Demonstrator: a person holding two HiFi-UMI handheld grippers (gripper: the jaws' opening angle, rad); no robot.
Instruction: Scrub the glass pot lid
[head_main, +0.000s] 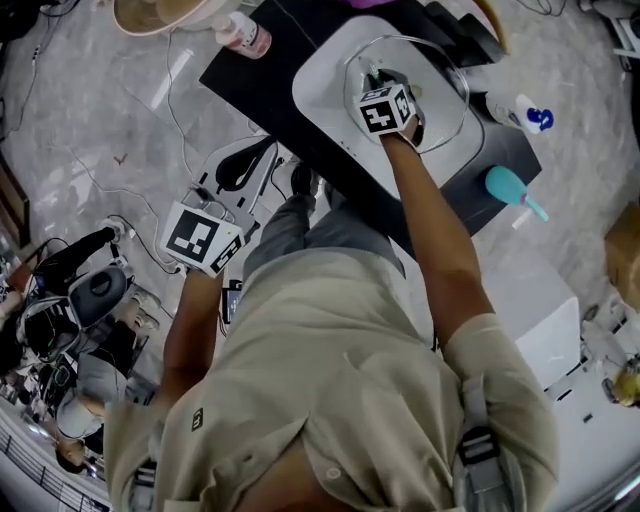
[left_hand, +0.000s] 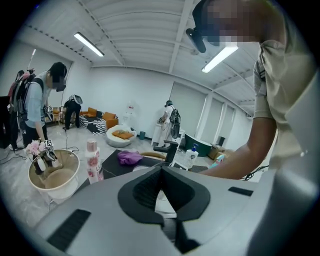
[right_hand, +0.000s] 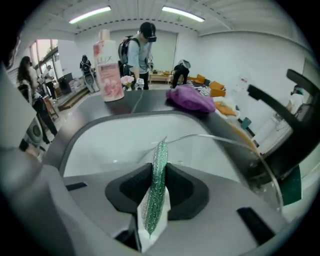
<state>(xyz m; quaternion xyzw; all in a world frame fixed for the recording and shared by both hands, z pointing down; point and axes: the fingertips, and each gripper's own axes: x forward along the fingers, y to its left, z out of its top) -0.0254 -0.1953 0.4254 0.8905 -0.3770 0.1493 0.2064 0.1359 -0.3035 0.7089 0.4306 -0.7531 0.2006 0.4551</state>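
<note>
The glass pot lid lies in a white tray on the black table; its clear rim arcs across the right gripper view. My right gripper is over the lid's middle, shut on a green glittery scrub pad whose tip reaches the lid's edge. My left gripper hangs low beside the table's near left, away from the tray, with its black pads closed together and nothing between them.
A pink bottle and a beige basin sit at the table's far left. A purple cloth lies behind the tray. A white pump bottle and a teal brush are on the right. Other people stand in the room.
</note>
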